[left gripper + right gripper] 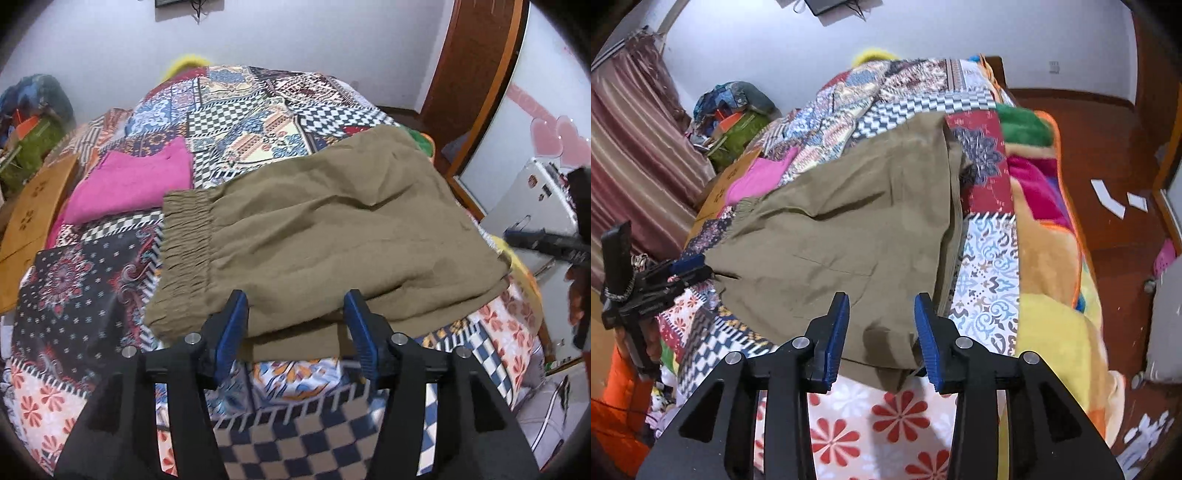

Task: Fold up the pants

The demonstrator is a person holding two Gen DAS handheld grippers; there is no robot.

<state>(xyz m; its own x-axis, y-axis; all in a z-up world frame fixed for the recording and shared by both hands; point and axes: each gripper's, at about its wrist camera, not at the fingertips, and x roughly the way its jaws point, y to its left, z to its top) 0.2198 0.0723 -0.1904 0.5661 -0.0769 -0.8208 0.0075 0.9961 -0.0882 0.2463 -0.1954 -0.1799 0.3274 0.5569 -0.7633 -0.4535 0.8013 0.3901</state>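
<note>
Both our tongs are let go right now. Our left gripper (295, 306) has its ribbed blue pads (236, 325) spread apart with nothing pinched; the near edge of the khaki pants (306, 229) just lies in the gap below them. Our right gripper (881, 310) is parted a bit narrower, same ribbed blue pads (836, 332) on black plastic arms, and the pants' (849, 236) near corner sits between them without being squeezed, as far as we can see. The pants are folded into a rough rectangle on the patchwork bedspread (240, 110), a soft matte woven cloth with light creases, and the gathered elastic waistband (184, 243) points to the left in the left wrist view. Left of that there's a folded pink garment (140, 181), smoother looking, lying near the waistband but apart from it, with a wooden board (33, 214) further left at the bed's edge. Over on the right in the right wrist view, a fuzzy multicoloured blanket (1045, 236) hangs off the bed above a glossy reddish wooden floor (1108, 147).
</note>
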